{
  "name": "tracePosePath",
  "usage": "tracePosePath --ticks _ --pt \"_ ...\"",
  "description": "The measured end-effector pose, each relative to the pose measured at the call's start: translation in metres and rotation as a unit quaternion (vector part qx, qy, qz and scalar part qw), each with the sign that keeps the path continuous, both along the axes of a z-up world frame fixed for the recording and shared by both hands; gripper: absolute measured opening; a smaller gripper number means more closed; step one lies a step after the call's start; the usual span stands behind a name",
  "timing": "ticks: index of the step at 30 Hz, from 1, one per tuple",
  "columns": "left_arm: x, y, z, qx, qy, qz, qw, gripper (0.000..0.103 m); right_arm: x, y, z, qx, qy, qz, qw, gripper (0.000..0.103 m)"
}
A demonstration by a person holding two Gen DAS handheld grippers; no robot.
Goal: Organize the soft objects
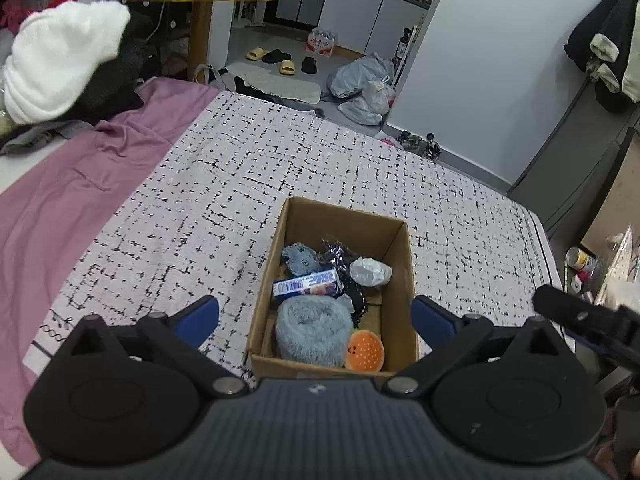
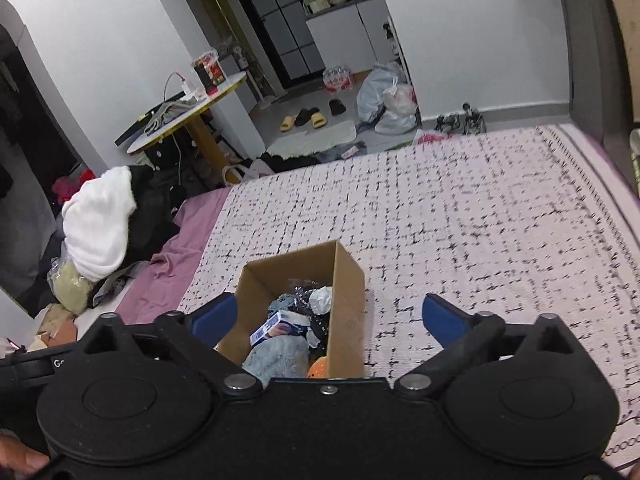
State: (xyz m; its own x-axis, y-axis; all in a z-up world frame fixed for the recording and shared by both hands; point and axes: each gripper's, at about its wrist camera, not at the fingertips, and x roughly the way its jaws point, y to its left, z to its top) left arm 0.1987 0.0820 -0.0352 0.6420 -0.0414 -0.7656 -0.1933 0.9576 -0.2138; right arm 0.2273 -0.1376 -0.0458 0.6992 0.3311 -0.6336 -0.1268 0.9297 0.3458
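Left tongs [image 1: 316, 322]: spread wide, empty, above cardboard box [image 1: 394, 280] on bed [image 1: 200, 184]. Right tongs [image 2: 330, 320]: likewise. Box contents: blue fuzzy roll [image 1: 312, 330], orange plush [image 1: 365, 351], white wad [image 1: 370, 271].

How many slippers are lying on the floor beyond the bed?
4: a yellow slipper at left, a black slipper beside it, a second yellow one nearer the bed, a second black one at right. More may be hidden.
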Motion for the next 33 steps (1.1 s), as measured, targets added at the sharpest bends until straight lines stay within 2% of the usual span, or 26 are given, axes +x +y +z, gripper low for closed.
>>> tracePosePath --ticks 16,23,33 --pt "-0.05 -0.026 0.022 0.04 -0.034 -0.043 0.9977 0.102 -0.058 -0.023 0.028 -0.01 -0.046 0.006 0.999 0.103" --pt "-0.071 -0.029 0.038 0.042 -0.057 -0.065 0.9953 0.103 -0.085 -0.03 0.031 -0.013 -0.057 -0.001 0.998 0.103" --pt "-0.1 -0.022 0.059 0.032 -0.086 -0.069 0.9934 0.103 -0.116 -0.034 0.043 -0.016 -0.075 0.011 0.997 0.103"
